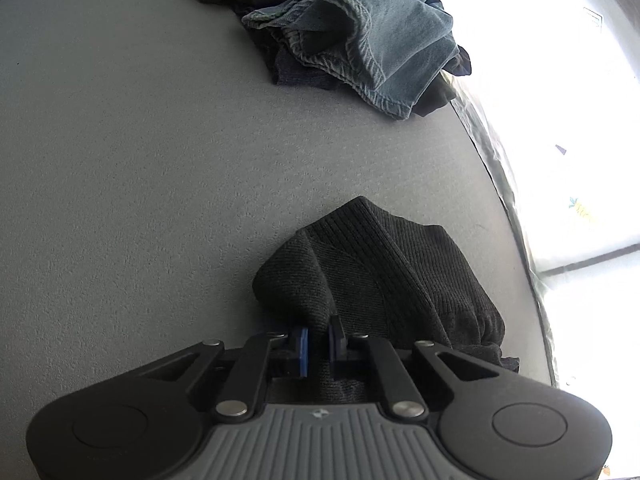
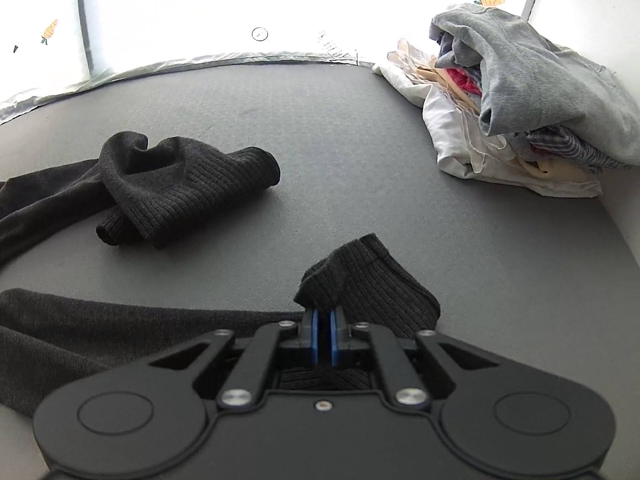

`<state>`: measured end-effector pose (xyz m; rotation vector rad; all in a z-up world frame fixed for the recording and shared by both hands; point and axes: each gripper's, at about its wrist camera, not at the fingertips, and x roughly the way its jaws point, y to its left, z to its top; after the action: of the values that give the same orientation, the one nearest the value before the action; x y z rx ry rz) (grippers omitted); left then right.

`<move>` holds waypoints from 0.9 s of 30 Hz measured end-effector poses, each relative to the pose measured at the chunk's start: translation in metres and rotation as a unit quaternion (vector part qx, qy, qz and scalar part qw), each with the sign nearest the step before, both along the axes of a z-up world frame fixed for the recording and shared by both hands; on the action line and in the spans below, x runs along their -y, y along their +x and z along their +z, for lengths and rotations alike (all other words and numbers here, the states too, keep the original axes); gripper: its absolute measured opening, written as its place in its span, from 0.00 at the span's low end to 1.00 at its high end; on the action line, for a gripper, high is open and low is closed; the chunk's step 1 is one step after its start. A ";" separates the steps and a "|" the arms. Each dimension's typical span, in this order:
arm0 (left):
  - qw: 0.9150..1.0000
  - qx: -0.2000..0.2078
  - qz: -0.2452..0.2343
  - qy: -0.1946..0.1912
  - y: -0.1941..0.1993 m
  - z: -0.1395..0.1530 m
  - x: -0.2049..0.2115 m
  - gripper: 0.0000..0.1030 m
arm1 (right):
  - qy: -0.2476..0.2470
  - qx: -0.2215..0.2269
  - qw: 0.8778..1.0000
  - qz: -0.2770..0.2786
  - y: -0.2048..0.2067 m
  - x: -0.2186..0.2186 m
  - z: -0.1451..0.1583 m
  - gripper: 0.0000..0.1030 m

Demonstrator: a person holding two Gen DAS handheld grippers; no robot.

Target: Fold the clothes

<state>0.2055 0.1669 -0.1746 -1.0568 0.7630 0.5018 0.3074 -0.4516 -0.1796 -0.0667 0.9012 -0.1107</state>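
A dark grey knit sweater (image 2: pixel 168 188) lies spread on the grey table (image 2: pixel 360 140). My left gripper (image 1: pixel 320 340) is shut on a ribbed part of the sweater (image 1: pixel 380 272), which bunches up in front of the fingers near the table's right edge. My right gripper (image 2: pixel 323 328) is shut on another ribbed edge of the sweater (image 2: pixel 372 280), low over the table. A ribbed sleeve cuff lies crumpled at the left in the right wrist view, with more of the sweater trailing to the left edge.
A pile of blue jeans and dark clothes (image 1: pixel 360 40) sits at the far side in the left wrist view. A heap of mixed clothes (image 2: pixel 520 100) with a grey garment on top sits at the table's far right corner. The table edge (image 1: pixel 500 168) borders a bright curtain.
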 end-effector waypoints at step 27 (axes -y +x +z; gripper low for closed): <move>0.998 -0.041 0.018 0.048 -0.099 0.003 -0.005 0.13 | 0.167 0.036 0.958 -0.231 -0.109 0.136 -0.013 0.07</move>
<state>0.1069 0.1718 -0.1720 -0.9669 0.7862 0.6093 0.1986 -0.5872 -0.1922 0.4637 0.8388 -0.3921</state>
